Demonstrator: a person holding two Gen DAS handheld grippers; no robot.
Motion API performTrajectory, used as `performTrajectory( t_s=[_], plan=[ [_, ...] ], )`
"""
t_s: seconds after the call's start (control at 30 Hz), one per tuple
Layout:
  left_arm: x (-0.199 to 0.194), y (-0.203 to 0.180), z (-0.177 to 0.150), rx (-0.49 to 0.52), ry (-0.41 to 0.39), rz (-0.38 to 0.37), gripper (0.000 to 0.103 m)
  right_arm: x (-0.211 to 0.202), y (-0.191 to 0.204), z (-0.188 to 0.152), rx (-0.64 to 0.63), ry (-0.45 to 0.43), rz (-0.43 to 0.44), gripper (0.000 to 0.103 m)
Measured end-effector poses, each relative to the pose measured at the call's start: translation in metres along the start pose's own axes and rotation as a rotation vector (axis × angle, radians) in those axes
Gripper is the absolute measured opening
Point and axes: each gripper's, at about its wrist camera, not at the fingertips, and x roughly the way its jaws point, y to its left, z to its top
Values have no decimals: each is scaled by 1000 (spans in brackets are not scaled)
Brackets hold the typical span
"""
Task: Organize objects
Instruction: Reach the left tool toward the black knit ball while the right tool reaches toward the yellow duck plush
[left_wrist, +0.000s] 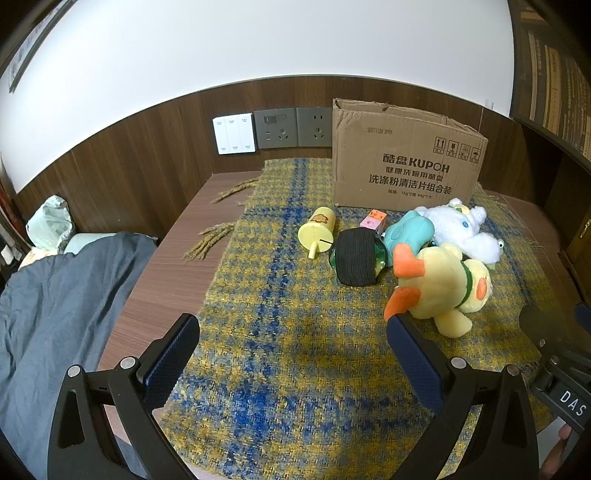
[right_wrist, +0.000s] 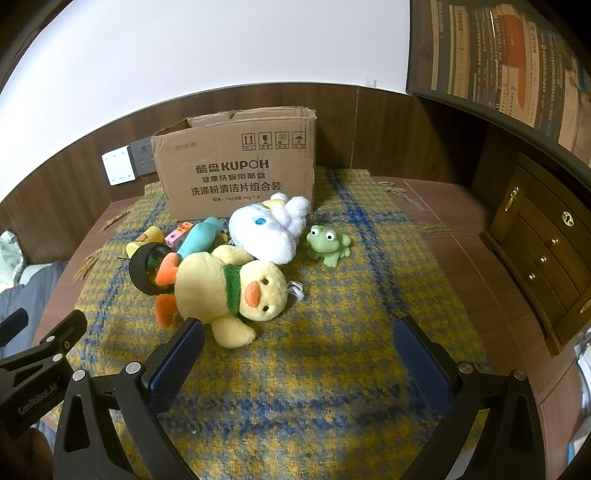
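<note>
Right wrist | yellow plush duck (right_wrist: 229, 291): orange beak, green scarf, lying sideways

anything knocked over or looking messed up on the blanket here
Yes. The yellow cup lies tipped on its side, and the yellow duck plush and white plush lie toppled in a heap before the cardboard box, whose top edge is ragged. Only the green frog sits upright.
</note>
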Motion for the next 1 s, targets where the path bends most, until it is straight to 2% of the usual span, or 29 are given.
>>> performTrajectory(
  t_s=[1.0],
  plan=[
    [0, -4, -3, 11, -17, 3, 103, -1, -4, -3, 11, 3, 1, 102]
  ],
)
